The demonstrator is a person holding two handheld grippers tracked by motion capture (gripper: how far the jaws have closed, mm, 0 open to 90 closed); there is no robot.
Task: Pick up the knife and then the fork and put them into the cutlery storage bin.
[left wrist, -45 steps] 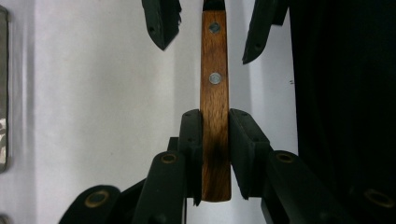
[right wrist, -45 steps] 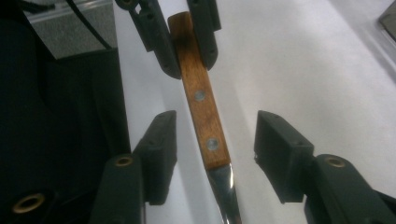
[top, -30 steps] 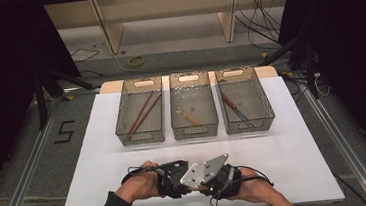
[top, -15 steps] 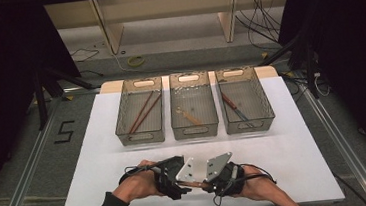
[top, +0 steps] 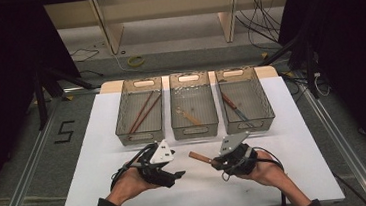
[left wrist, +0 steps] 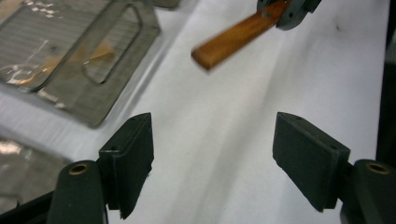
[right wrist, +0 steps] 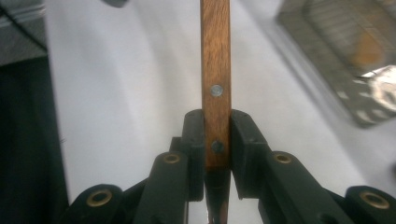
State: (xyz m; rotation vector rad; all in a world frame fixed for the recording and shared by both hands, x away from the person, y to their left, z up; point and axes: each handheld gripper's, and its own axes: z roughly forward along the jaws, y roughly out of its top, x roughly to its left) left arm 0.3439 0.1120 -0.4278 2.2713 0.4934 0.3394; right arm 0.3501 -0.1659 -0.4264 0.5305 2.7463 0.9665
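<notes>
Handover done: right gripper (top: 215,163) clamps the wooden handle (top: 200,157).
Left gripper (top: 179,174) jaws just opened, empty; handle's long axis points at it.

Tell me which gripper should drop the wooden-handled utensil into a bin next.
Right. The right gripper is clamped on the wooden-handled utensil, near the right bin. The left gripper has just been opening, with nothing between its pads.

text: "5" | where: taped on floor (top: 64,132) left of table (top: 100,155)
</notes>
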